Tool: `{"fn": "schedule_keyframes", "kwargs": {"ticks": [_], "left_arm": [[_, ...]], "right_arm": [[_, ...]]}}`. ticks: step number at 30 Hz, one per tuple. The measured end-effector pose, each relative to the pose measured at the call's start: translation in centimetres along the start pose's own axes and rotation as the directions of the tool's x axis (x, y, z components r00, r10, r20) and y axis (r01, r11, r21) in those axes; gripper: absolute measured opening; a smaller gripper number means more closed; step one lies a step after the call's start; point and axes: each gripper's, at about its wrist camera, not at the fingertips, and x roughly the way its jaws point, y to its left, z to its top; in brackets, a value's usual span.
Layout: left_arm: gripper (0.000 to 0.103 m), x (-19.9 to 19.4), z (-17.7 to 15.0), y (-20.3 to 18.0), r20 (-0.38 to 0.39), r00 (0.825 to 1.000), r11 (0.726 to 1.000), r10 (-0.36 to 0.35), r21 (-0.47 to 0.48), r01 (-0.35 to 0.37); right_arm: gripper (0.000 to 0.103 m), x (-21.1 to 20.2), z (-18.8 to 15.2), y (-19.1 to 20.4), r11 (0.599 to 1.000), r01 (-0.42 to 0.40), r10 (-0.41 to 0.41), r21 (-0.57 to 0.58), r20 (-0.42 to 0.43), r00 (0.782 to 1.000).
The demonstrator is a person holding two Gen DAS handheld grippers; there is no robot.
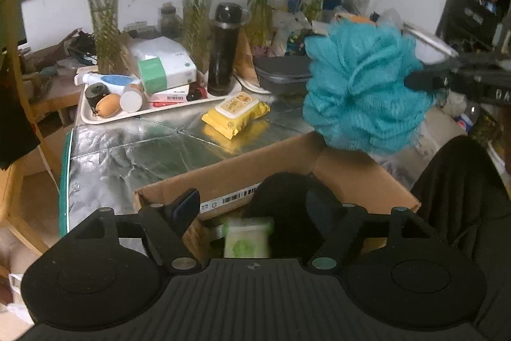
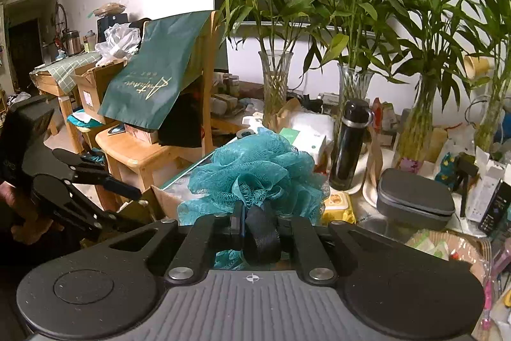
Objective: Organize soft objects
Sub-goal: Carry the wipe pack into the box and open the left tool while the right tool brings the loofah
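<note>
My right gripper (image 2: 255, 213) is shut on the teal mesh bath sponge (image 2: 255, 171) and holds it in the air. In the left wrist view the sponge (image 1: 364, 91) hangs over the far right corner of the open cardboard box (image 1: 242, 178), with the right gripper's fingers (image 1: 424, 79) coming in from the right. My left gripper (image 1: 252, 206) is open over the box. Below it, a blurred green-and-white pack (image 1: 246, 235) lies or falls inside the box. A black soft item (image 1: 287, 200) sits in the box. A yellow wipes pack (image 1: 236, 114) lies on the foil table top.
A white tray (image 1: 95, 117) with bottles and boxes stands at the back left. A black flask (image 1: 223, 50), glass vases with bamboo (image 1: 105, 21) and a grey case (image 1: 281, 75) line the back. A wooden chair (image 2: 153, 149) stands left of the table.
</note>
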Motion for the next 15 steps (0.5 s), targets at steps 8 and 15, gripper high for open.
{"fn": "schedule_keyframes", "kwargs": {"ticks": [8,15], "left_arm": [[0.073,-2.9,-0.8,1.6,0.06,0.996,0.995,0.073,-0.067,-0.069],[0.073,-4.2,-1.2,2.8,0.061,0.99,0.986,0.128,-0.116,-0.12]], "right_arm": [[0.011,-0.1,-0.4,1.0,1.0,-0.026,0.026,-0.007,-0.007,1.0],[0.011,0.1,1.0,3.3,0.995,-0.099,0.1,-0.032,0.019,0.995]]}}
